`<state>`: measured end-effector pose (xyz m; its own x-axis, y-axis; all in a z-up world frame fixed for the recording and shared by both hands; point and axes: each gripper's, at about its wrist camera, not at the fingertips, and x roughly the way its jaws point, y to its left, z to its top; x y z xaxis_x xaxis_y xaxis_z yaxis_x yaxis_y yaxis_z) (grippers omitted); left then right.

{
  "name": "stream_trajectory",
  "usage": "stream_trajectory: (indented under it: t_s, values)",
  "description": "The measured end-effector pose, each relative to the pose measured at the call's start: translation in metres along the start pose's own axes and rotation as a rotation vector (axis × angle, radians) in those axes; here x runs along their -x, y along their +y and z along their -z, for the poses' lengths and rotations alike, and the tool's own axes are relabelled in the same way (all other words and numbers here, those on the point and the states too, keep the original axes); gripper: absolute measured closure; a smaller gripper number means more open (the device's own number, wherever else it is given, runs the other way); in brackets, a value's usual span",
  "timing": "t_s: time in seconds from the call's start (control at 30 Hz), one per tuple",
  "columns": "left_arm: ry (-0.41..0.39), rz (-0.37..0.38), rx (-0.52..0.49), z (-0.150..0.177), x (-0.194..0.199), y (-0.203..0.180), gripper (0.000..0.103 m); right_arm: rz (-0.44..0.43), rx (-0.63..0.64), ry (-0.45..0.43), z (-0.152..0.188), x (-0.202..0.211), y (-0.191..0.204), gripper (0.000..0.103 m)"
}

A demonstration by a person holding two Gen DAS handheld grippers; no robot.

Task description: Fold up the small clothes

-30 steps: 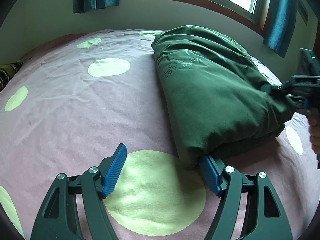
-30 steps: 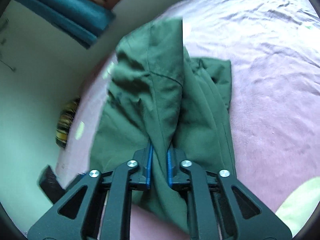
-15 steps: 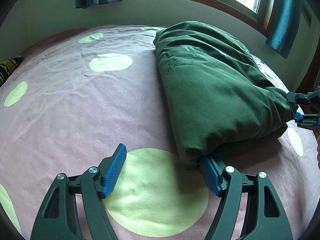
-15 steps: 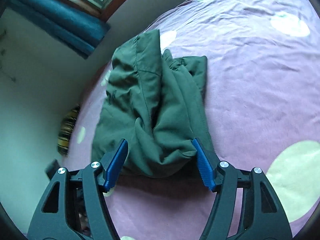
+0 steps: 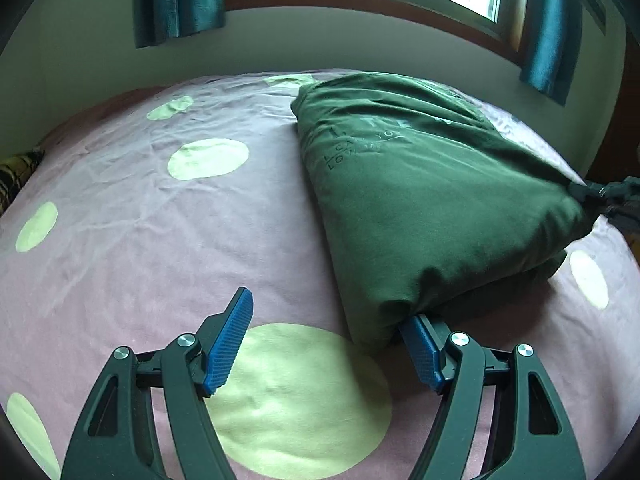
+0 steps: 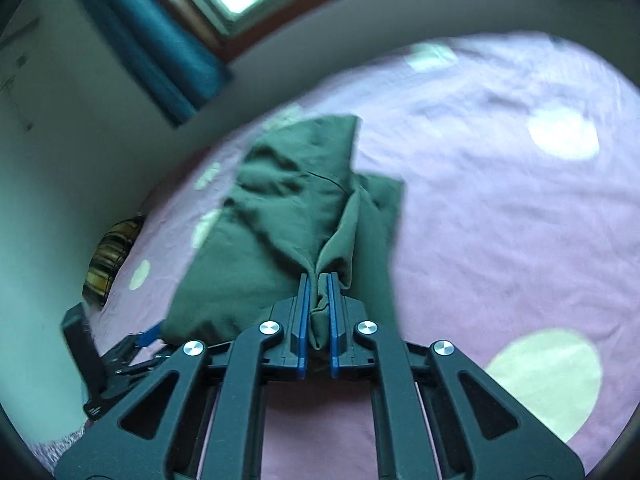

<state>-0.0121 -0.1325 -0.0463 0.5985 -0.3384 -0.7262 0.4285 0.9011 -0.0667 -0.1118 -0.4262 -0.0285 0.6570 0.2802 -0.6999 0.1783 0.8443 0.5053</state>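
Note:
A dark green T-shirt [image 5: 420, 200] with faint lettering lies folded in a thick bundle on the pink bed. My left gripper [image 5: 332, 340] is open and empty; its right pad touches the bundle's near corner. My right gripper [image 6: 317, 300] is shut on a bunched corner of the T-shirt [image 6: 280, 216], and it shows at the right edge of the left wrist view [image 5: 604, 194], pulling that corner taut. The left gripper shows at lower left in the right wrist view [image 6: 140, 344].
The bed has a pink sheet with pale green dots [image 5: 208, 158]. A wall, window and teal curtains [image 5: 178, 0] stand behind it. A striped pillow [image 6: 110, 256] lies at the bed's far left edge.
My right gripper let go of the T-shirt and opened half a second ago, then shut again on its corner. My left gripper stayed open and barely moved.

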Motion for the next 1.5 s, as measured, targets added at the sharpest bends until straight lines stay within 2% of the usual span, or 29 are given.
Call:
stream_trajectory:
  t_s: [0.1,0.2,0.63,0.93,1.1,1.13,1.2,1.3,1.37,1.43,1.5]
  values:
    - [0.035,-0.014,0.008,0.005,-0.012,0.003,0.029,-0.036,-0.079,0.033,0.011,-0.019,-0.028,0.096]
    - [0.079,0.04,0.066,0.005,-0.02,0.015,0.028,-0.064,-0.112,0.041,0.017,-0.03,-0.039,0.096]
    - [0.085,0.055,0.074,0.006,-0.021,0.02,0.027,-0.186,-0.262,0.022,0.034,-0.034,-0.07,0.092]
    - [0.1,0.07,0.083,0.006,-0.024,0.023,0.026,-0.194,-0.272,0.016,0.038,-0.027,-0.073,0.088]
    - [0.111,0.084,0.086,0.005,-0.025,0.025,0.026,-0.216,-0.281,0.044,0.036,-0.021,-0.077,0.081]
    - [0.106,0.085,0.079,0.006,-0.024,0.025,0.026,-0.214,-0.283,0.051,0.034,-0.018,-0.077,0.079]
    - [0.108,0.088,0.059,0.007,-0.02,0.025,0.026,-0.193,-0.26,0.046,0.023,-0.005,-0.073,0.07]
    - [0.097,0.109,0.02,0.01,-0.004,0.024,0.027,-0.143,-0.189,-0.029,-0.006,0.017,-0.063,0.053]
    - [0.08,0.145,0.012,0.008,0.011,0.025,0.027,-0.162,-0.188,-0.053,-0.027,0.018,-0.062,0.05]
    - [0.019,0.165,0.022,-0.001,0.033,0.028,0.027,-0.172,-0.176,-0.062,-0.055,0.008,-0.059,0.05]
    - [-0.06,0.152,0.026,-0.018,0.048,0.029,0.027,-0.177,-0.165,-0.057,-0.08,-0.008,-0.054,0.05]
